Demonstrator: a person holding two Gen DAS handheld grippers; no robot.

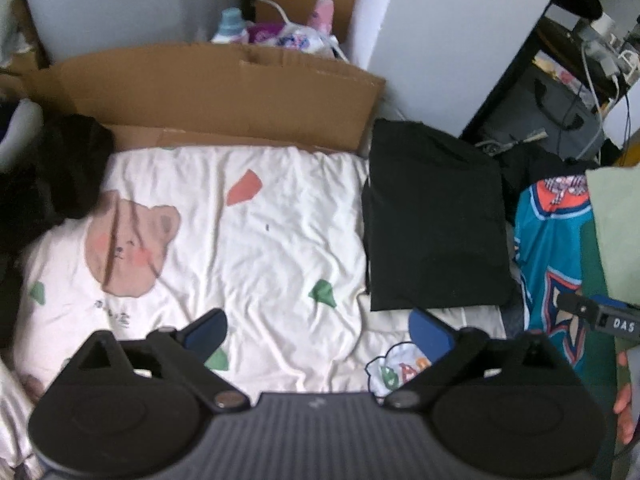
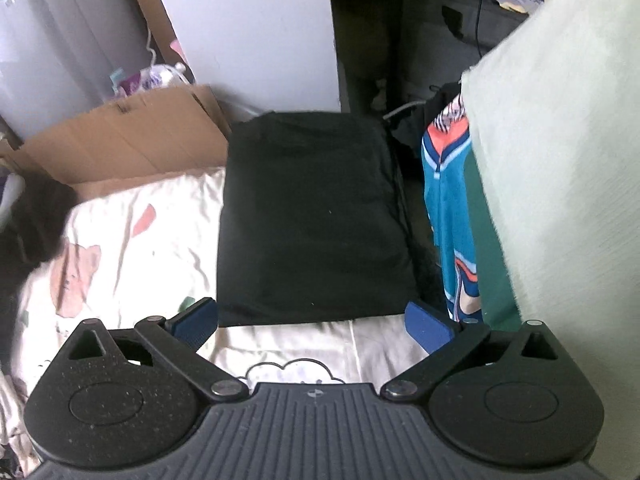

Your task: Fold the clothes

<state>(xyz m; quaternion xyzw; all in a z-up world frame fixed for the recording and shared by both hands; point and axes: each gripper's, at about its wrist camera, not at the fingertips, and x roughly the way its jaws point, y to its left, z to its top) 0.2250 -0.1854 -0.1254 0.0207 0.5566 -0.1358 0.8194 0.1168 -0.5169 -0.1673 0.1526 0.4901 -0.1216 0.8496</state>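
Observation:
A folded black garment (image 1: 434,216) (image 2: 316,216) lies flat on the white printed bedsheet (image 1: 260,240) (image 2: 132,232), at its right side. A teal and orange jersey (image 1: 548,264) (image 2: 448,208) lies to the right of it. Another dark garment (image 1: 60,172) is heaped at the far left. My left gripper (image 1: 318,334) hovers open over the sheet, empty. My right gripper (image 2: 312,320) stands open just in front of the black garment's near edge, with nothing between its blue pads.
A flattened cardboard box (image 1: 216,96) (image 2: 120,140) stands behind the sheet. Bottles and bags (image 1: 280,32) sit beyond it. A pale green cloth (image 2: 560,160) hangs at the right. A dark bag and cables (image 1: 560,108) lie at the far right.

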